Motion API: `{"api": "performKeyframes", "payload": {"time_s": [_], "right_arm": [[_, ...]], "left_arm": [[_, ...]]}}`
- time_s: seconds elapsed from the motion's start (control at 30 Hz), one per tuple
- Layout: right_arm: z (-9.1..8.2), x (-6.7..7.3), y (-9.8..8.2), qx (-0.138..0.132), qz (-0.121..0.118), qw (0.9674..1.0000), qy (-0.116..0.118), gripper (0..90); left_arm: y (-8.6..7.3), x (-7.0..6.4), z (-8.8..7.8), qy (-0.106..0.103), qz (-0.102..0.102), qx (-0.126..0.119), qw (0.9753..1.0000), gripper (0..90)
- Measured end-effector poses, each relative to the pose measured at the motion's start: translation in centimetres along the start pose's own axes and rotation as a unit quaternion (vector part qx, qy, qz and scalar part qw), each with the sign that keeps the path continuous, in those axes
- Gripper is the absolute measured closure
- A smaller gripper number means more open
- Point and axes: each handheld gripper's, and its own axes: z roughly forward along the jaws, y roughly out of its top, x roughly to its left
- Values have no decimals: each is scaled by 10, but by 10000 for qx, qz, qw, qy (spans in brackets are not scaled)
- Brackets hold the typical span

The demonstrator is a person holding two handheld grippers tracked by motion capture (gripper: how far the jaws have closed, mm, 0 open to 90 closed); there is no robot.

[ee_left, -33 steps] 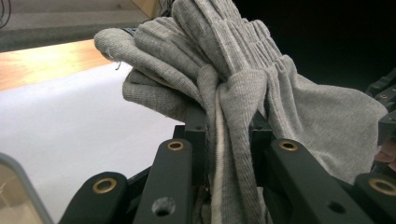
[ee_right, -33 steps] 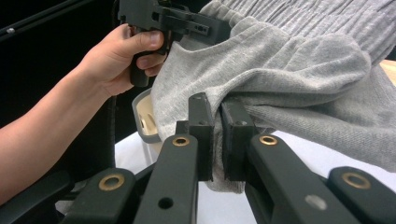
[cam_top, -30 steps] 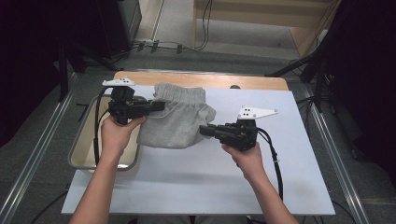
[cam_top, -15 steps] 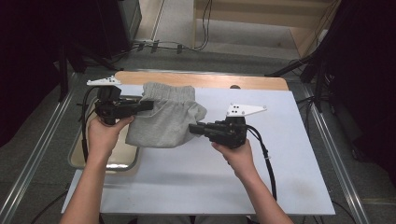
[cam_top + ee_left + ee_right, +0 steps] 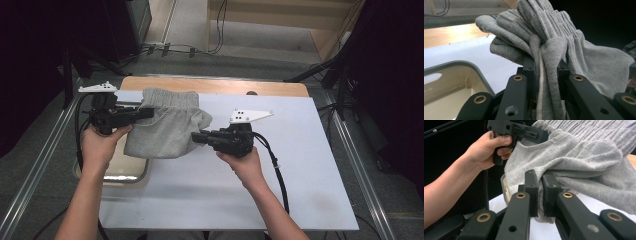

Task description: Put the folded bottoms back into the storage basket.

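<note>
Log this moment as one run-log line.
left tongs: shut on grey garment | right tongs: shut on garment | garment: held over tray edge, white table

One grey garment (image 5: 167, 127), one tray (image 5: 127, 175), two grippers.

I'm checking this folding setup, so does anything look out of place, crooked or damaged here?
Nothing looks damaged or spilled. The grey shorts hang bunched between the left tool and right tool, partly over the tray at the table's left edge, which is simply how they are being carried.
</note>
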Motion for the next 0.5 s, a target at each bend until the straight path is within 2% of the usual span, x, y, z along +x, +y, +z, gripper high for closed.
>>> {"api": "performKeyframes", "payload": {"time_s": [0.5], "right_arm": [[21,7,7,51,-87,9999,120,824]], "left_arm": [[-5,12,-22,106,-69,-62,9999,766]]}}
